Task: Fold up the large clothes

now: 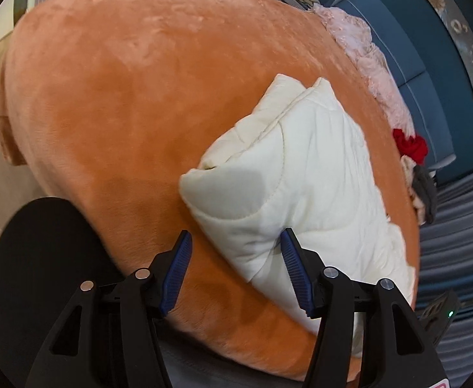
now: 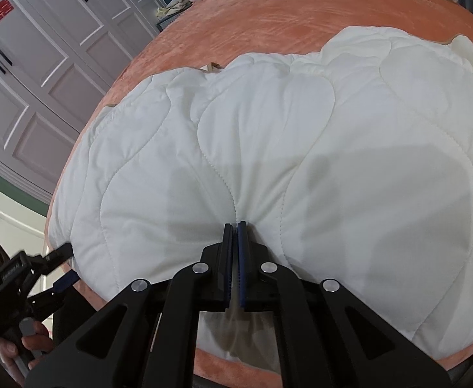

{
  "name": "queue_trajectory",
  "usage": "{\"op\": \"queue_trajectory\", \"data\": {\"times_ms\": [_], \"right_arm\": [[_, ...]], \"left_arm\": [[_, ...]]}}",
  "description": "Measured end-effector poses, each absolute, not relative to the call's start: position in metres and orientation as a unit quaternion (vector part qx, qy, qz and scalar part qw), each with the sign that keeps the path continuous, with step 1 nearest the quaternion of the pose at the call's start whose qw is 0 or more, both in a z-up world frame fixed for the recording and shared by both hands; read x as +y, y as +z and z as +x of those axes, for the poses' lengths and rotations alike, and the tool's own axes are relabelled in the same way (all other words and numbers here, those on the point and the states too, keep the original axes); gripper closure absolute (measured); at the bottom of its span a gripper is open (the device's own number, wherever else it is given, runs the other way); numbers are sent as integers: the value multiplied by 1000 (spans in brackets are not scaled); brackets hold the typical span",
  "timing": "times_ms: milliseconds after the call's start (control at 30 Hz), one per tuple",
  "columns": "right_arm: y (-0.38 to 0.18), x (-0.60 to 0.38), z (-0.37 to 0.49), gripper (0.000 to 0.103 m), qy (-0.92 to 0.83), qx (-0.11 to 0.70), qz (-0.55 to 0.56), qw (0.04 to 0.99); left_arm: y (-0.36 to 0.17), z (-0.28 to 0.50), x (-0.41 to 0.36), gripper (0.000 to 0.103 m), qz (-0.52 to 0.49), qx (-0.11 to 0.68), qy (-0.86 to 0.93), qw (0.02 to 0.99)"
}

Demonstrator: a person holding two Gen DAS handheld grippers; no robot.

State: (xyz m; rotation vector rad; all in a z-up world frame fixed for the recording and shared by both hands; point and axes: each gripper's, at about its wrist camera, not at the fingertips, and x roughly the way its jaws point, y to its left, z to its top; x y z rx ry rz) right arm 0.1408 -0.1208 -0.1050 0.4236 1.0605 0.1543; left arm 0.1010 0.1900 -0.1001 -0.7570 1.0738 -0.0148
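Observation:
A white quilted garment [image 1: 301,177] lies folded on an orange plush bed cover [image 1: 123,97]. My left gripper [image 1: 236,242] stands open just above the garment's near corner. Its right finger [image 1: 293,258] rests against the white fabric, and the pads press on nothing. In the right wrist view the garment [image 2: 301,145] spreads wide across the bed cover [image 2: 268,26]. My right gripper [image 2: 236,226] is shut on a pinch of its near edge, with thin fabric showing between the fingers. The left gripper [image 2: 71,263] appears there too, at the garment's left edge, held by a hand [image 2: 26,342].
Along the bed's far side lie pink lacy fabric [image 1: 362,45], a red garment [image 1: 411,147] and grey clothes [image 1: 425,190]. A blue padded wall [image 1: 430,64] stands behind. White wardrobe doors [image 2: 58,48] face the bed's left side. A dark round shape [image 1: 32,274] sits at lower left.

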Motion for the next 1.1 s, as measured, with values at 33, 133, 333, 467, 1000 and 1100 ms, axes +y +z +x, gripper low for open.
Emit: {"op": "queue_trajectory", "data": {"times_ms": [33,133,333,467,1000,1100], "right_arm": [[-106,-121,141,102,73,501,198,839],[-107,-121,140,103,71,500,195,841],[-106,-117,139,103,65,499,192,843],[-89,-119,132,101,63,506,194,838],[-85,-82,99,99,148,532,194,811],[-91,-61,114,99,182,531,208,801]], "left_arm": [[-100,103,190,44,-360,496,-12,790],[-106,116,188,40,-378,492,-23,784],[-98,125,176,54,-372,481,-34,793],[-76,120,174,84,-342,466,-54,815],[48,72,142,90,-229,368,-137,891],[74,62,118,90,-173,346,-148,910]]}}
